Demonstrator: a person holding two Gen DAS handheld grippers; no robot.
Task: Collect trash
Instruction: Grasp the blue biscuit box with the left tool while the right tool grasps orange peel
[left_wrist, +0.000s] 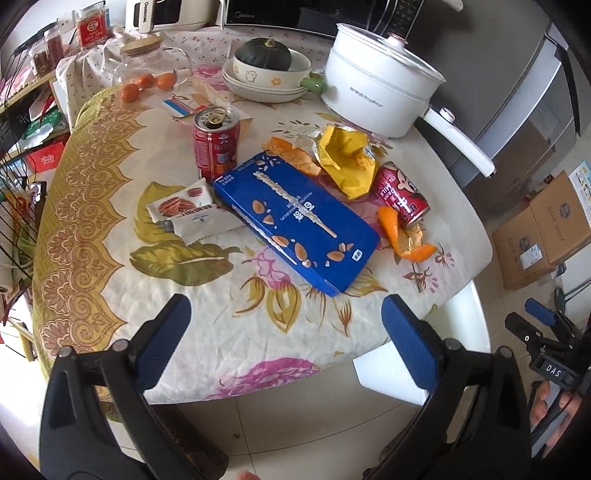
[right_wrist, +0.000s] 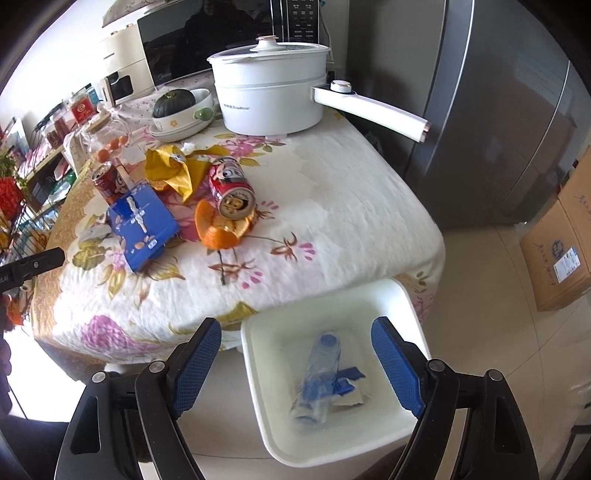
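Trash lies on the flowered tablecloth (left_wrist: 207, 306): a blue biscuit box (left_wrist: 295, 218), an upright red can (left_wrist: 216, 142), a tipped red can (left_wrist: 400, 195), a crumpled yellow wrapper (left_wrist: 343, 155), orange peel (left_wrist: 402, 236) and a cookie wrapper (left_wrist: 184, 206). My left gripper (left_wrist: 286, 332) hovers open over the table's near edge, nothing between its fingers. My right gripper (right_wrist: 295, 360) is open above a white bin (right_wrist: 266, 373) on the floor, where a crushed plastic bottle (right_wrist: 317, 373) lies. The tipped can (right_wrist: 232, 186), peel (right_wrist: 218, 230) and box (right_wrist: 142, 221) show beyond it.
A white electric pot (left_wrist: 380, 96) with a long handle, bowls holding a green squash (left_wrist: 264, 55) and a glass jar (left_wrist: 147, 66) stand at the back. A grey fridge (right_wrist: 498, 110) rises to the right. A cardboard box (right_wrist: 561, 251) sits on the floor.
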